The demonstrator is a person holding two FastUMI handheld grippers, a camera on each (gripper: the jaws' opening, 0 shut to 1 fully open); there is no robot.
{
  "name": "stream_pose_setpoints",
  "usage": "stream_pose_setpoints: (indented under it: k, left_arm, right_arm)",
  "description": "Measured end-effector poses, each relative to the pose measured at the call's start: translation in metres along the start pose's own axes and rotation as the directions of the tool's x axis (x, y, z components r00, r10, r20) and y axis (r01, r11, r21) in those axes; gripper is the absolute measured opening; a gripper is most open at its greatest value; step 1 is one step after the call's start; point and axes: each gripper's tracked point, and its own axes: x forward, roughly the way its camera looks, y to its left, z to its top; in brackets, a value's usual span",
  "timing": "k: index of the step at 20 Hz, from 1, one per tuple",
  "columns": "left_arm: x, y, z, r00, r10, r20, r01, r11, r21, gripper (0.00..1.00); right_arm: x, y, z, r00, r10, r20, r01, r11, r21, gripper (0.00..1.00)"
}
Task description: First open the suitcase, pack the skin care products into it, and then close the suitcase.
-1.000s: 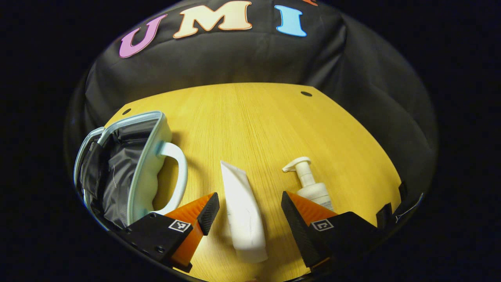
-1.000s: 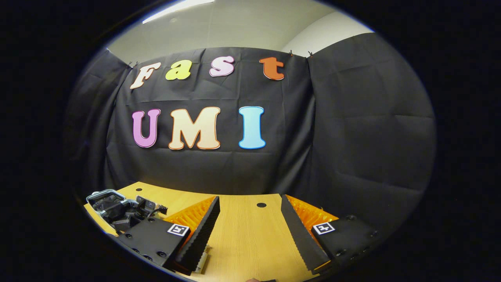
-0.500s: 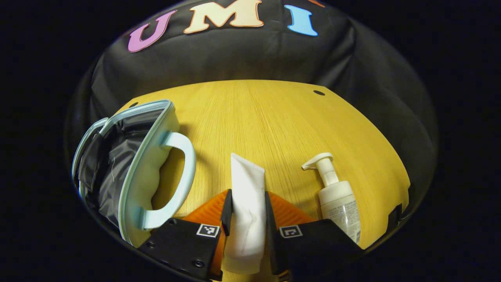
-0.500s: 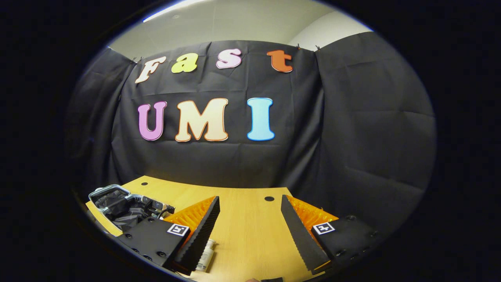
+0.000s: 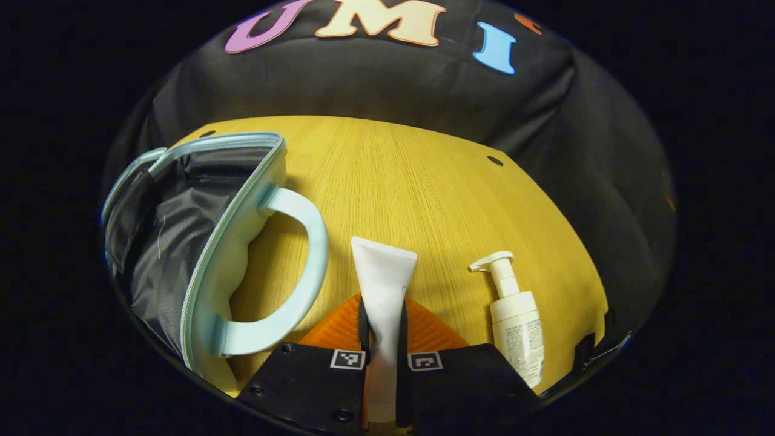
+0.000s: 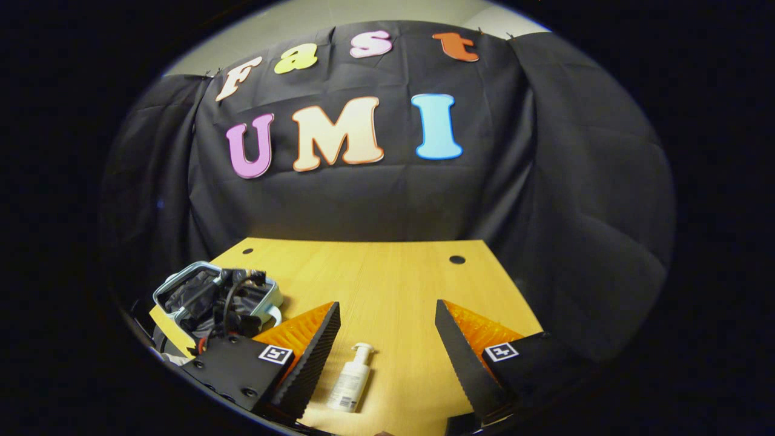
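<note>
In the left gripper view my left gripper [image 5: 381, 312] is shut on a white squeeze tube [image 5: 384, 272], which sticks out forward between both fingers above the wooden table [image 5: 412, 181]. The open suitcase [image 5: 181, 242], pale blue with a grey lining and a curved handle [image 5: 303, 260], lies to the tube's left. A white pump bottle [image 5: 514, 318] lies on the table to the right. In the right gripper view my right gripper [image 6: 387, 339] stands open over the table, with the pump bottle [image 6: 350, 381] lying just inside its left finger. The suitcase [image 6: 212, 297] sits far left there, partly hidden by the other gripper's body.
The table [image 6: 375, 272] ends at black cloth walls at the back and right. Two small dark holes [image 6: 457, 260] mark its far corners. Bare wood stretches behind the bottle and tube.
My left gripper closed on the white tube and lifted it, turning slightly toward the suitcase. The right gripper tilted down, bringing the pump bottle and more table into its view.
</note>
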Motion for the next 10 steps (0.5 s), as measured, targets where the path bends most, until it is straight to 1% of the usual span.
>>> stream_pose_setpoints:
  k: [2, 4, 5, 6, 8, 10]
  left_arm:
    - [0.0, 0.0, 0.001, 1.0, -0.031, -0.006, 0.031, 0.999, -0.043, 0.1]
    - [-0.001, 0.0, 0.001, 0.999, -0.047, -0.009, 0.046, 0.997, -0.055, 0.1]
    - [-0.002, 0.001, 0.001, 0.999, -0.049, -0.01, 0.048, 0.998, -0.042, 0.1]
    - [-0.002, 0.001, 0.001, 0.999, -0.047, -0.009, 0.047, 0.998, -0.03, 0.1]
    - [-0.001, 0.0, 0.0, 0.999, -0.046, -0.01, 0.046, 0.999, 0.001, 0.1]
    - [-0.001, 0.0, 0.0, 0.999, -0.052, -0.013, 0.052, 0.999, 0.006, 0.1]
  right_arm:
    - [0.015, 0.012, -0.024, 0.996, 0.022, -0.084, -0.022, 1.0, -0.006, 0.99]
    - [0.027, 0.022, -0.049, 0.985, 0.042, -0.169, -0.045, 0.999, -0.012, 0.99]
    - [0.033, 0.026, -0.061, 0.979, 0.045, -0.2, -0.05, 0.999, -0.017, 0.98]
    - [0.037, 0.027, -0.074, 0.973, 0.04, -0.226, -0.048, 0.998, -0.028, 0.99]
    - [0.046, 0.03, -0.094, 0.959, 0.029, -0.283, -0.045, 0.998, -0.05, 0.99]
    - [0.054, 0.031, -0.12, 0.936, 0.015, -0.352, -0.042, 0.997, -0.069, 0.97]
